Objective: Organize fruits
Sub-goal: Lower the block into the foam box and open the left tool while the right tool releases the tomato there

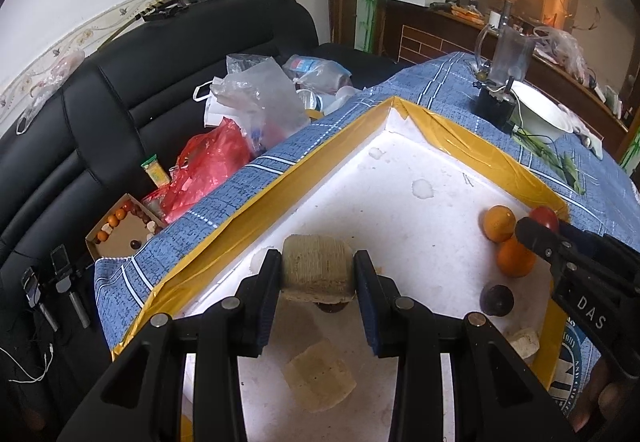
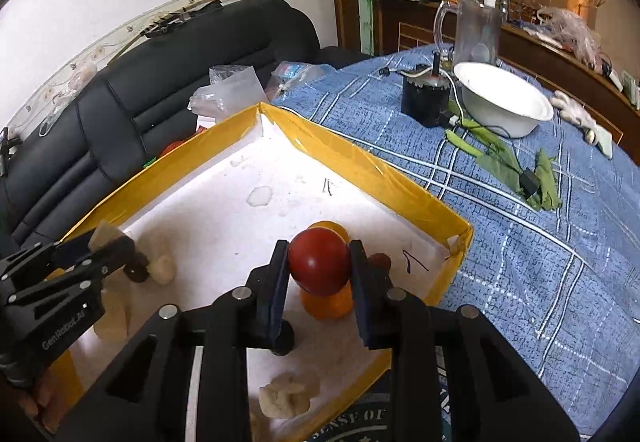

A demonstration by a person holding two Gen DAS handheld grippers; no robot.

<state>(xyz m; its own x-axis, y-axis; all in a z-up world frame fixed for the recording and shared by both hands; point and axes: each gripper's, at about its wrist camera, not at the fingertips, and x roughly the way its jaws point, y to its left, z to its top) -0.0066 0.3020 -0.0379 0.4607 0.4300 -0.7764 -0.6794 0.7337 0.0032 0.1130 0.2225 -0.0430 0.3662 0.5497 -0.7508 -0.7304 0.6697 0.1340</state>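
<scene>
Landmark is the tray (image 1: 400, 170): white foam, rim taped yellow, sitting on my desk (image 2: 520, 242) under a blue checked cloth. Black sofa (image 1: 120, 102) sits beyond the tray's far-left rim, with plastic bags (image 1: 248, 98) piled on it. White bowl (image 2: 504, 102) stands on the cloth past the tray's far-right rim, well apart from it; a black box (image 2: 424, 98) is just beside the bowl.

My left gripper (image 1: 318, 270) is over the tray's near-left part, jaws clamped on a tan twine-wrapped block (image 1: 318, 266), lifted off the tray floor. A flat tan piece (image 1: 320, 378) lies on the tray floor below it, toward the near edge.

My right gripper (image 2: 320, 266) is over the tray's right corner, jaws pressed on either side of a red fruit (image 2: 320, 264), held above the floor. Directly under and behind it, two orange fruits (image 1: 499, 223) (image 1: 516, 257) rest on the tray floor, touching each other, near the right rim. A dark purple fruit (image 1: 496, 300) sits on the tray floor just nearer than the oranges, apart from them.

Small pale lump (image 2: 286, 396) lies at the tray's near edge in the right wrist view; cannot tell what it is.
</scene>
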